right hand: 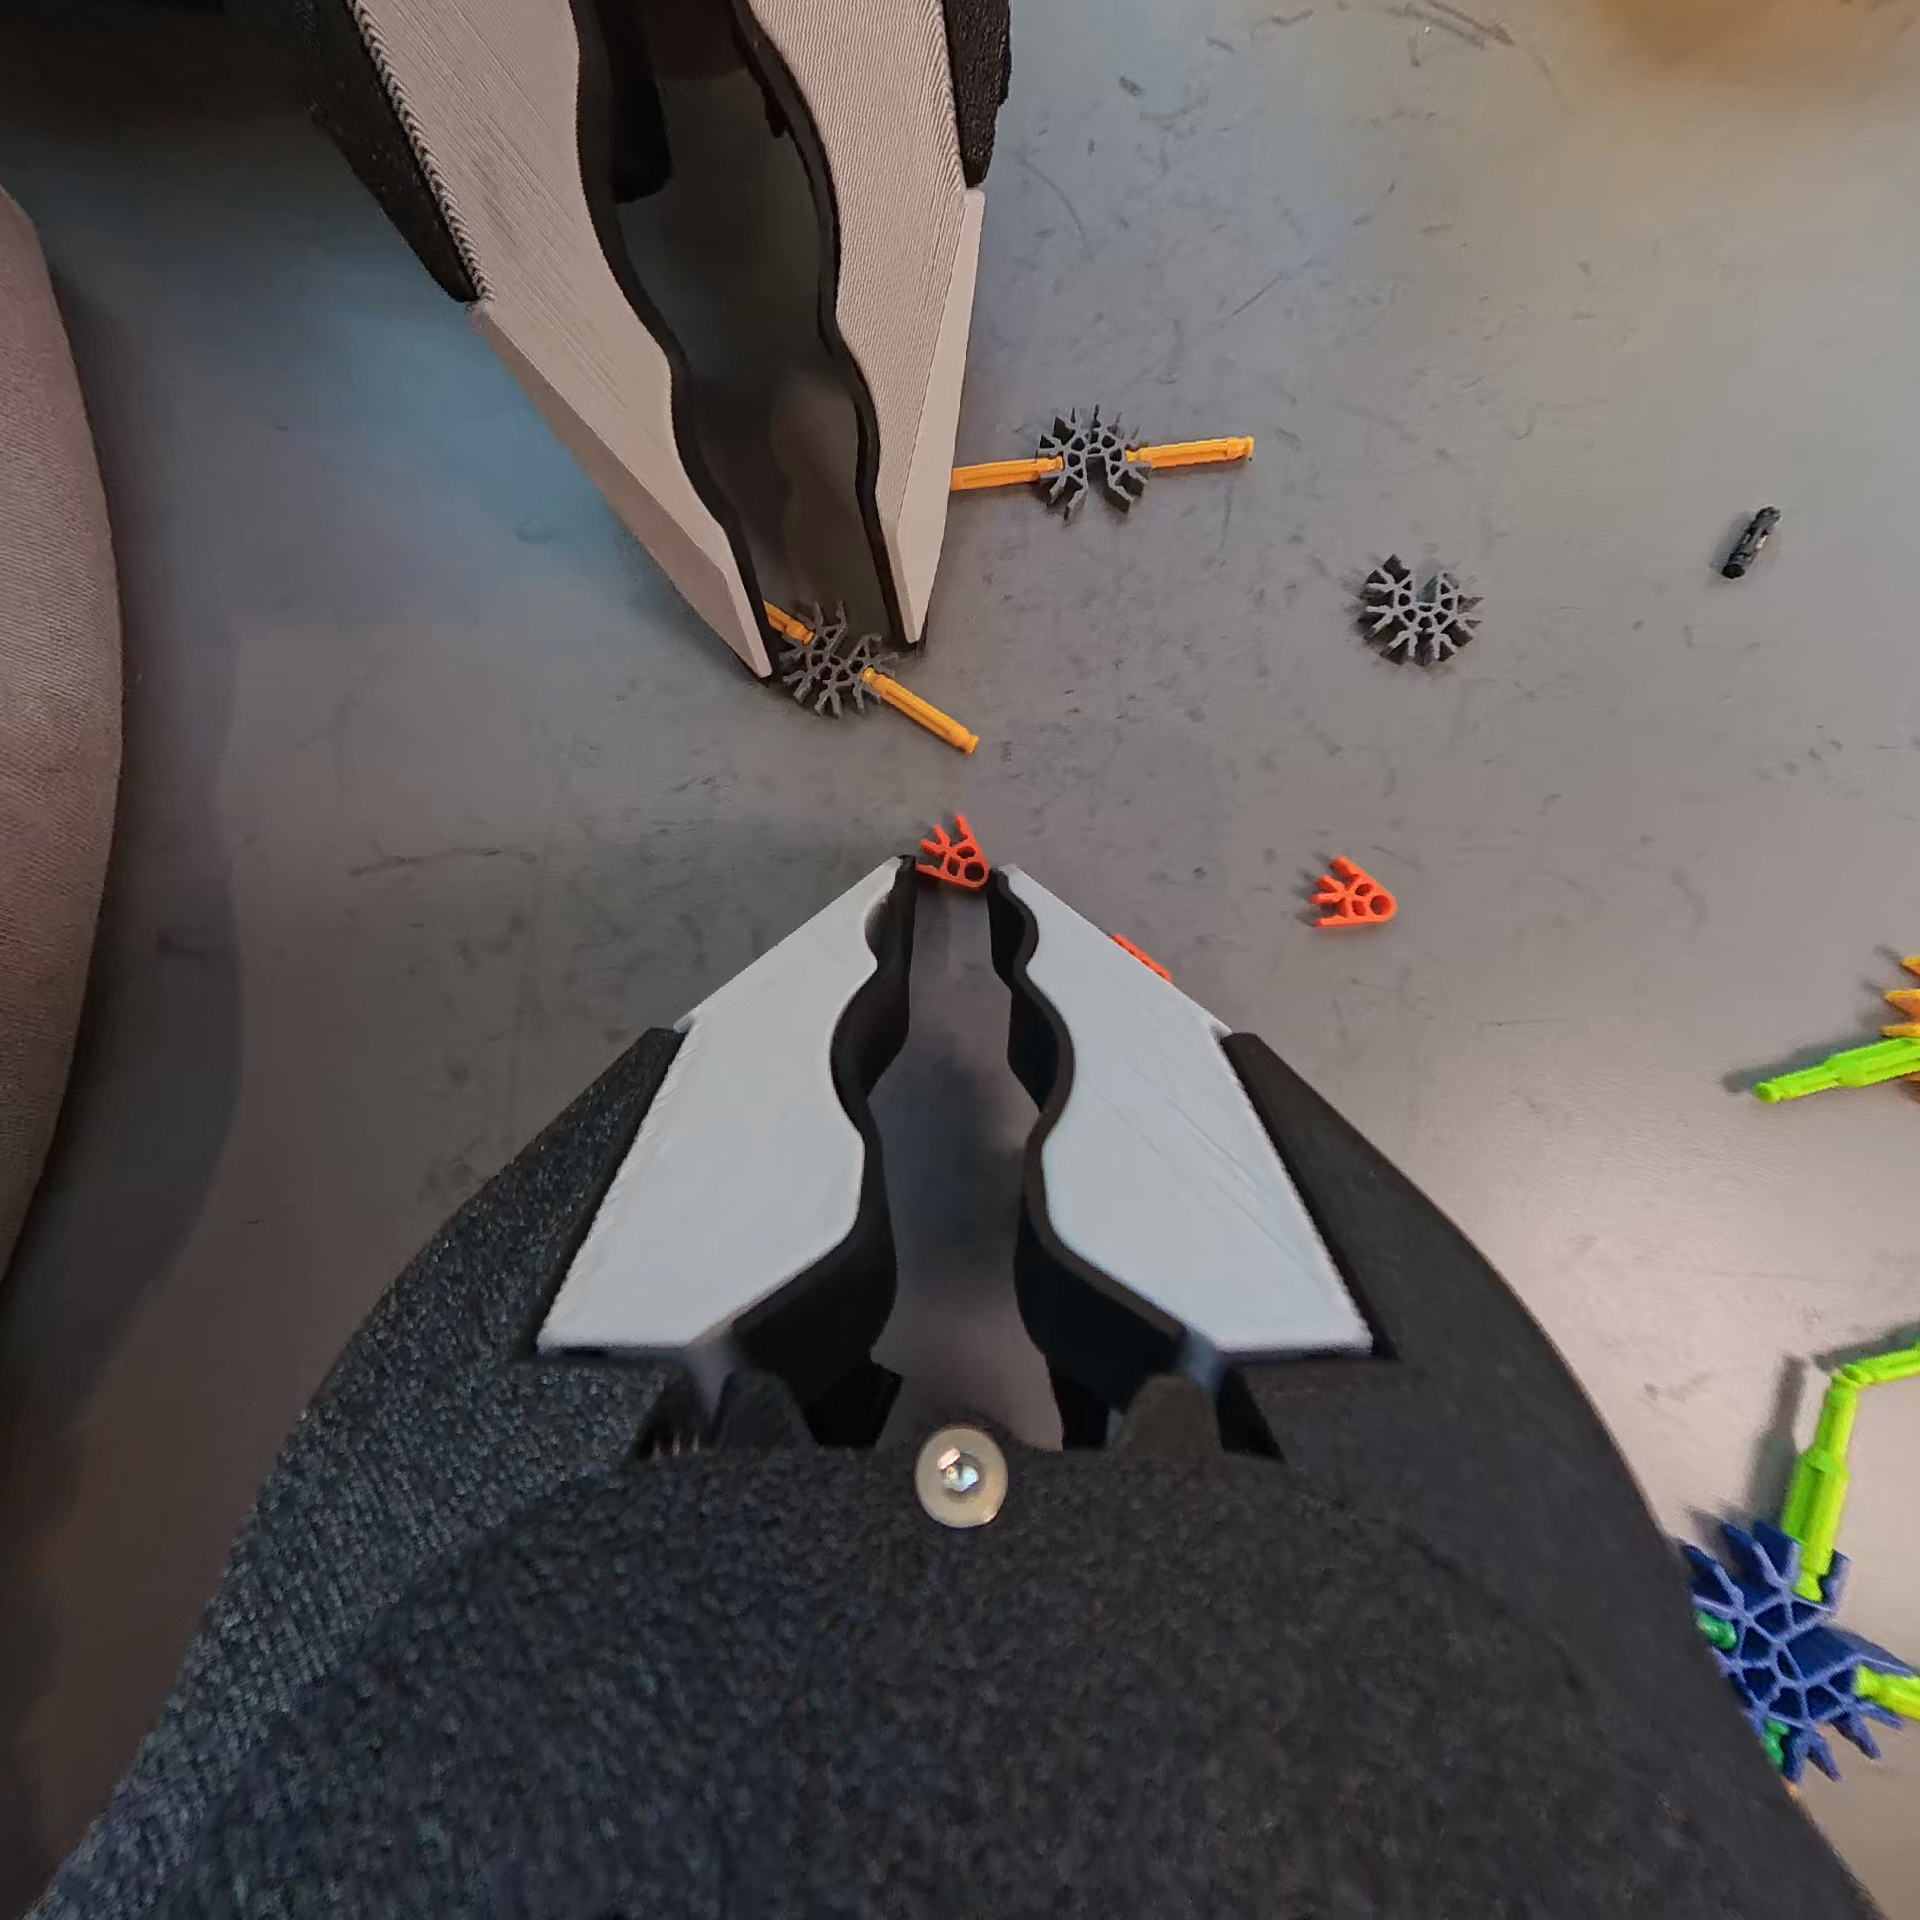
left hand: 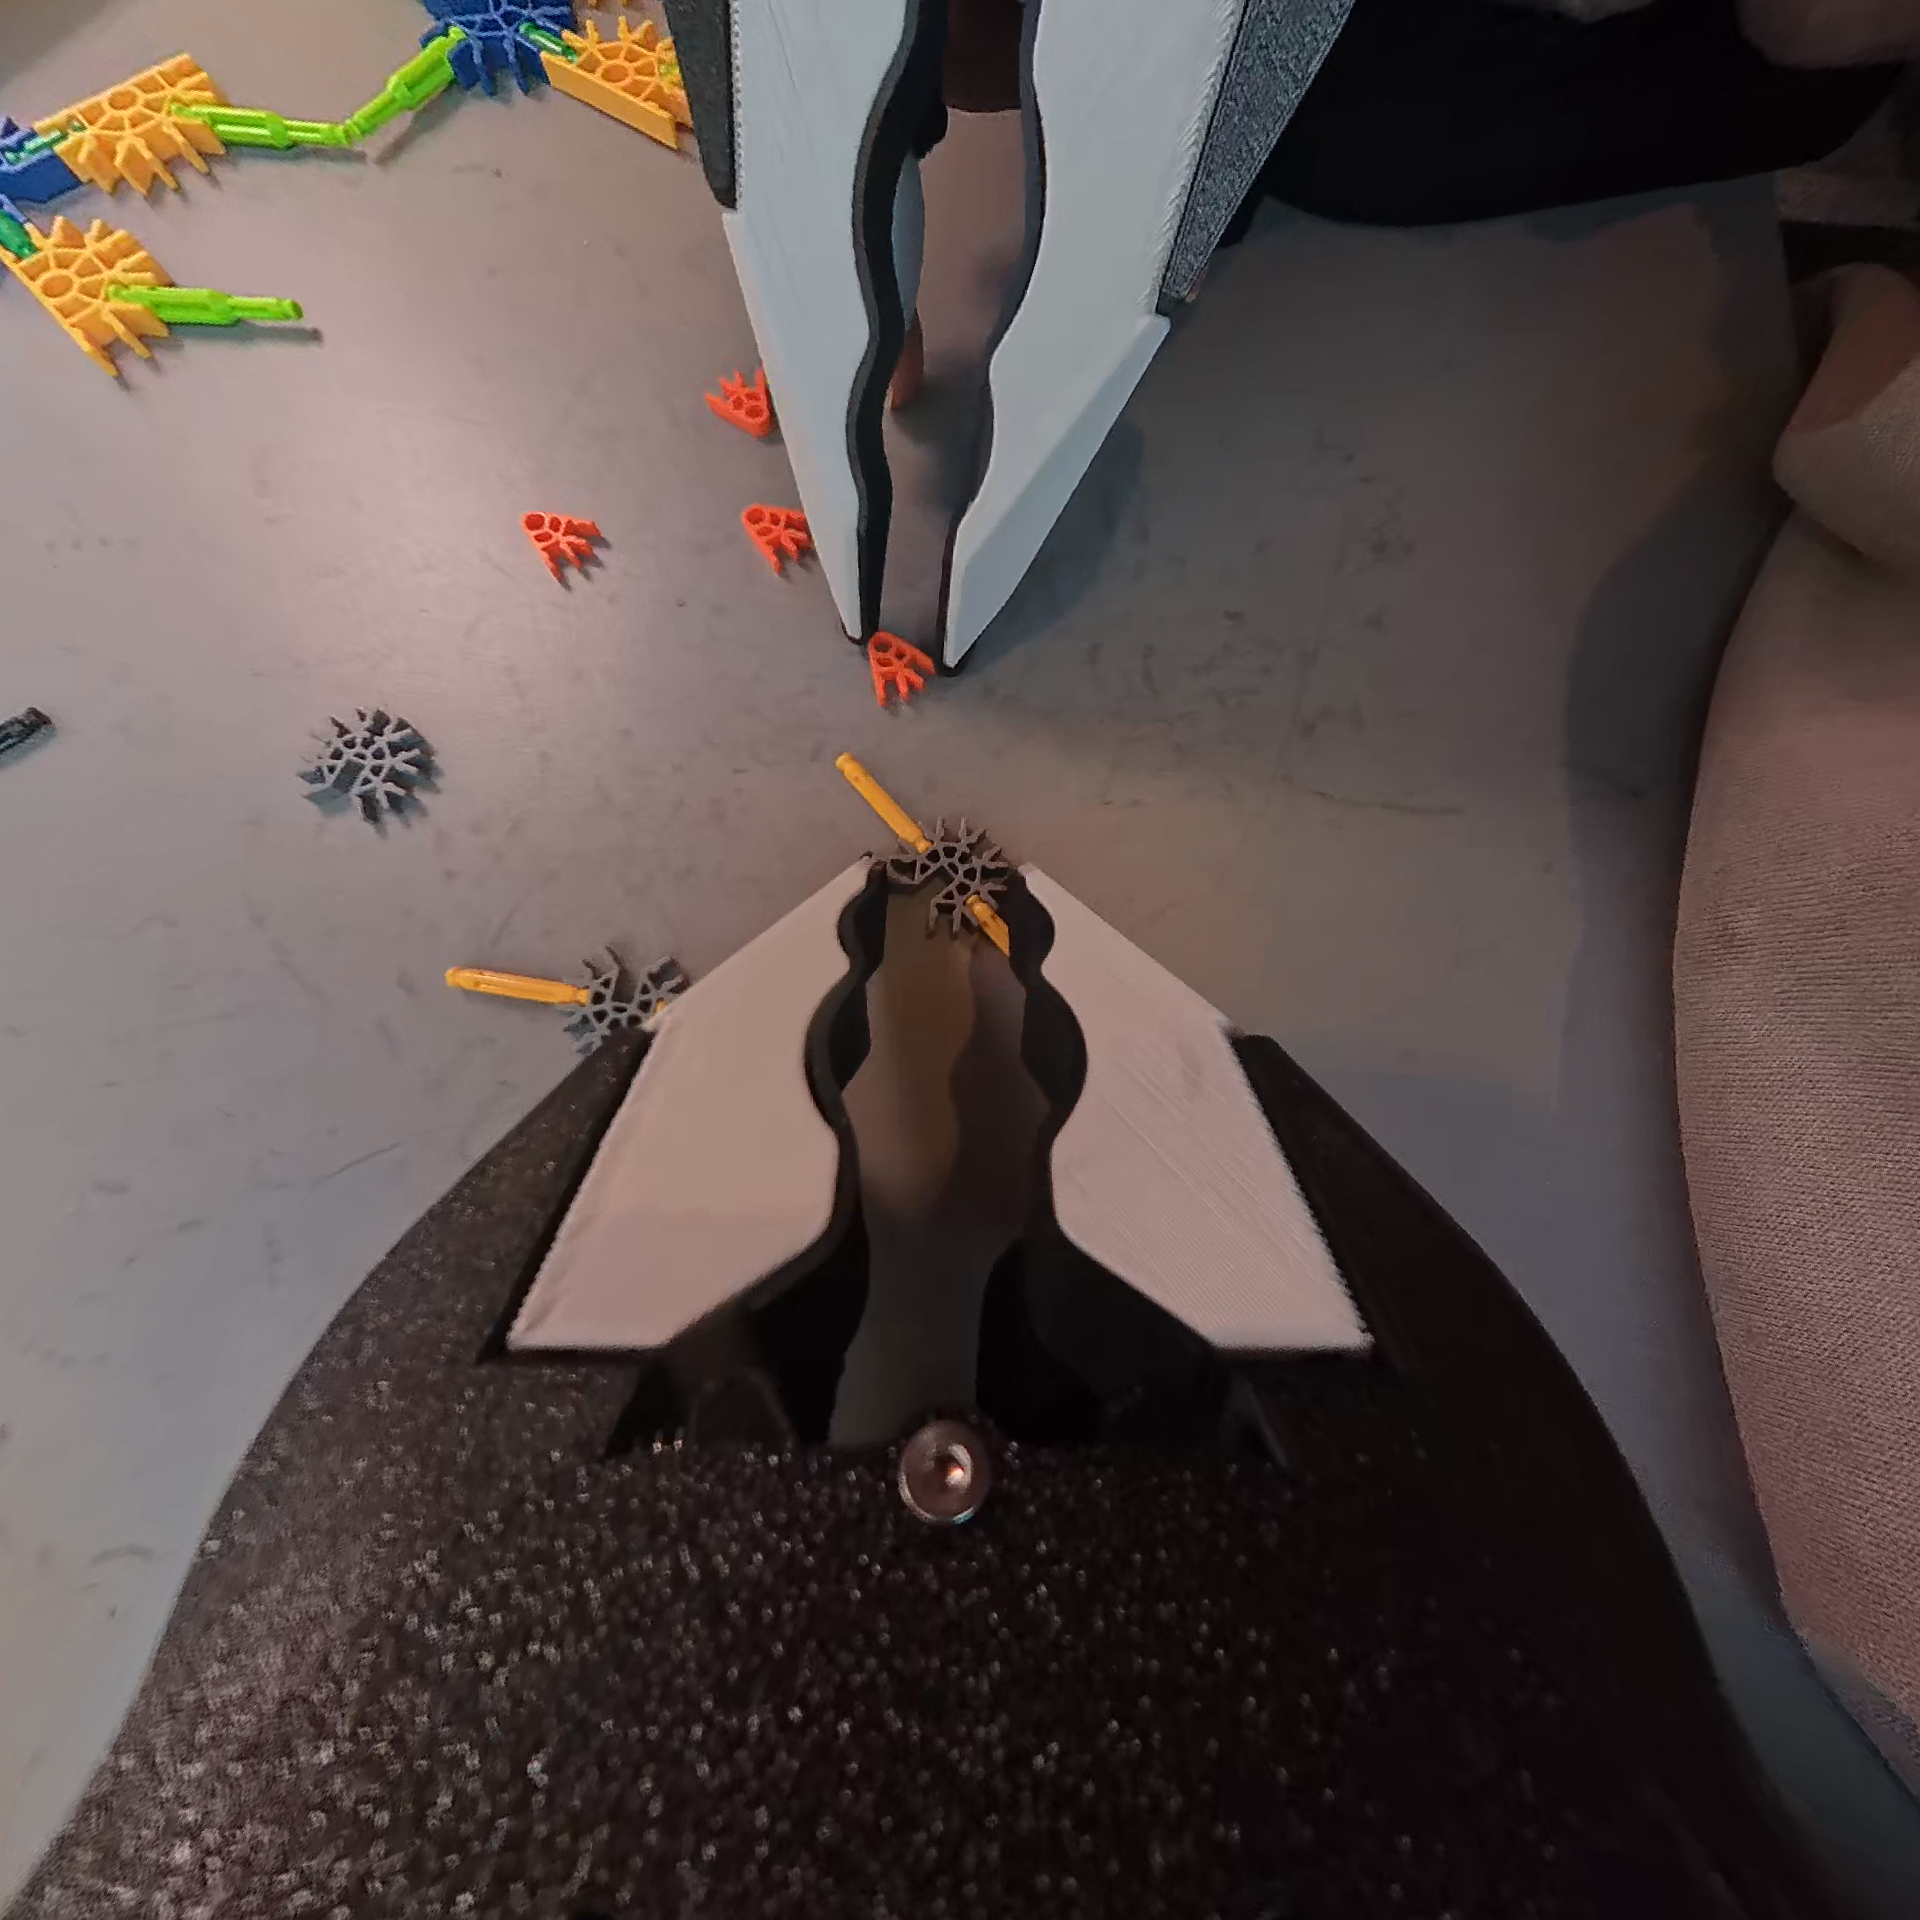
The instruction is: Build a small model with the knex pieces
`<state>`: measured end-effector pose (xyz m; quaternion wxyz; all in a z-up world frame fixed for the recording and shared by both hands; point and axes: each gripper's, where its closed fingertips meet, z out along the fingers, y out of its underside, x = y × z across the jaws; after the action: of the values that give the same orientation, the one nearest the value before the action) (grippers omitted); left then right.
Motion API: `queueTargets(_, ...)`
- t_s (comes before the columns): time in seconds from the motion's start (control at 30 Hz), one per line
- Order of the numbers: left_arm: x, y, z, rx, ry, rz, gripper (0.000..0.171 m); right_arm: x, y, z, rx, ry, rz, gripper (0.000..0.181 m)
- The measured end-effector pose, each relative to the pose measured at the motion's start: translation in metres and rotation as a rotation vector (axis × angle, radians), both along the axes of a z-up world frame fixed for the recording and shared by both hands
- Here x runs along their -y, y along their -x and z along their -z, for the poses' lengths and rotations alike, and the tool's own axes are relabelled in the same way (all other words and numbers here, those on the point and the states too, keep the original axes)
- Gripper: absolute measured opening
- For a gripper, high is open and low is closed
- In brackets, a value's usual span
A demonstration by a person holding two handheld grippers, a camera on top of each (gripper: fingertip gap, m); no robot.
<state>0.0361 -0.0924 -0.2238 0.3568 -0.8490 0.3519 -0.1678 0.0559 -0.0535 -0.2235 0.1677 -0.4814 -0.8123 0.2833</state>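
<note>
My left gripper (left hand: 945, 871) is shut on a grey snowflake connector (left hand: 954, 868) with a yellow rod (left hand: 878, 795) through it, low over the grey table. It also shows in the right wrist view (right hand: 836, 652), coming in from the top with the same grey connector (right hand: 831, 670). My right gripper (right hand: 951, 871) is shut on a small orange connector (right hand: 956, 854). In the left wrist view it comes in from the top (left hand: 904, 649), with the orange connector (left hand: 899, 667) at its tips. The two grippers face each other, tips a short way apart.
A second grey connector with yellow rods (right hand: 1091, 457) and a bare grey connector (right hand: 1418, 613) lie nearby. Loose orange connectors (left hand: 561, 540) (left hand: 779, 535) and a short black rod (right hand: 1751, 540) lie around. A yellow, blue and green assembly (left hand: 135, 135) sits far left. A fabric cushion (left hand: 1797, 1039) borders the table. My right fingertips sit around 5 centimeters from my left ones.
</note>
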Motion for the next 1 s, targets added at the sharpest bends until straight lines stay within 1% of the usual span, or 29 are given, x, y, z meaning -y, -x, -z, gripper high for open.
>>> queueTargets(0.17,-0.0002,0.0050,-0.0003,0.015,0.002,-0.016,0.023,0.0004,-0.0003,0.0001,0.007,0.008,-0.003,0.012)
queueTargets(0.73,0.0001,0.0046,-0.0007,0.079,0.020,-0.022,0.023,-0.0016,0.0013,-0.0011,0.011,0.037,-0.004,0.013)
queueTargets(1.0,0.0030,-0.0012,-0.0007,0.074,0.014,0.014,0.023,-0.0001,0.0045,-0.0003,0.019,0.027,0.019,0.014)
